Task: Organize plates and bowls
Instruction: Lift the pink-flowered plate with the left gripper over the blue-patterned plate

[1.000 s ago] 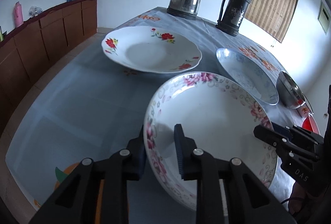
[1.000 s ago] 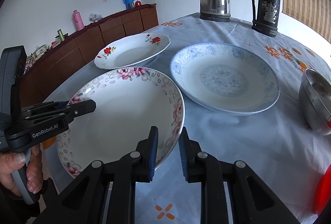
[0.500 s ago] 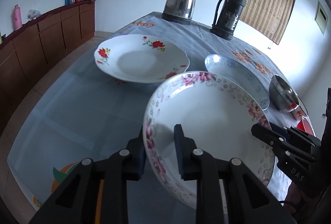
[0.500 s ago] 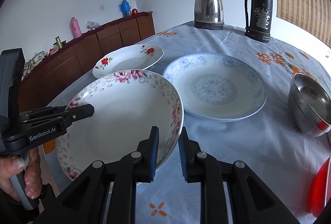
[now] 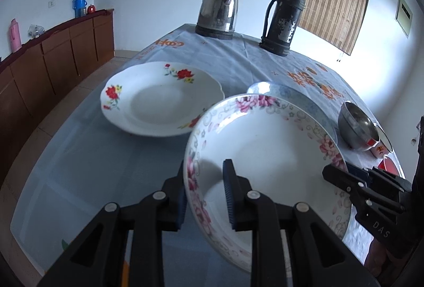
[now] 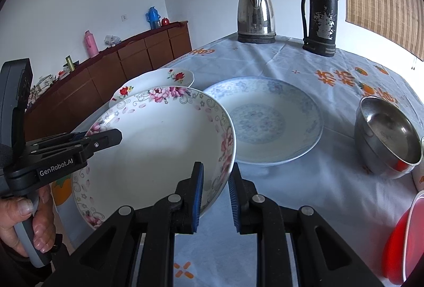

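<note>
pink-flowered plate [image 5: 267, 154] lifted higher | left claw [image 5: 204, 196], right claw [image 6: 216, 192] clamped on rim | "GenRobot.AI", "DAS"

Table [image 6: 304, 194]: plates [image 6: 267, 122], kettle [image 6: 255, 13], flask [image 6: 320, 11], bowl [image 6: 387, 138].

- The pink-flowered plate [image 6: 159, 143] looks like glazed ceramic, glossy and smooth.
- The kettle [image 6: 255, 15] is shiny metal.
- The steel bowl [image 6: 387, 138] is polished and reflective.
- The black flask [image 6: 320, 13] has a worn, flaking finish.
- The counter [image 5: 106, 159] carries a matt, printed cloth.
- The sideboard [image 5: 53, 59] is brown wood.
</note>
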Tool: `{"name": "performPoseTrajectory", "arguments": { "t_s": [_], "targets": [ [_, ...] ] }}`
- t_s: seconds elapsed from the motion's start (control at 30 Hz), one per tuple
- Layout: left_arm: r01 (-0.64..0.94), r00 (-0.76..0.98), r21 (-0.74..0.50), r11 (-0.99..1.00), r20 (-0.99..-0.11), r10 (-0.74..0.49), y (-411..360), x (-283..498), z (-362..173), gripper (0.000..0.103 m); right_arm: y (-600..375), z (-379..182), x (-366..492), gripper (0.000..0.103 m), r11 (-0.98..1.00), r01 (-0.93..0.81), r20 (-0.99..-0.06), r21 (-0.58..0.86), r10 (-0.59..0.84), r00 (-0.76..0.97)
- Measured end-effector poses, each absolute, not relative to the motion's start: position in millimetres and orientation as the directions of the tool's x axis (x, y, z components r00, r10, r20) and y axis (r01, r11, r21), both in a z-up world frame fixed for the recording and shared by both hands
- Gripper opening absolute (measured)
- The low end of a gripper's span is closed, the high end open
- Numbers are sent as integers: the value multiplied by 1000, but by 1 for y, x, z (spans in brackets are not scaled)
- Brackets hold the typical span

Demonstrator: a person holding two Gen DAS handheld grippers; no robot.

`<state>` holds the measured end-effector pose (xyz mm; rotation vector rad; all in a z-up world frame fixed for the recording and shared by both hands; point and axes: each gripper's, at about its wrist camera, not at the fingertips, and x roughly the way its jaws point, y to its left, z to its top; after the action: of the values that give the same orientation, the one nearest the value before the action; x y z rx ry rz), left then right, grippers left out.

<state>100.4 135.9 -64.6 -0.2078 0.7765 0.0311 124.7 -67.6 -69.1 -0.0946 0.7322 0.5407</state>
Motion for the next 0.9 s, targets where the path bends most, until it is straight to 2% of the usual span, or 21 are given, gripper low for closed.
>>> {"name": "performPoseTrajectory", "arguments": {
  "t_s": [0.9],
  "targets": [
    [-26,733,-142,990,-675,-78,97,147,-50,22,-107,-57,156,21,901,-420,-630,110,390,671]
  ]
}}
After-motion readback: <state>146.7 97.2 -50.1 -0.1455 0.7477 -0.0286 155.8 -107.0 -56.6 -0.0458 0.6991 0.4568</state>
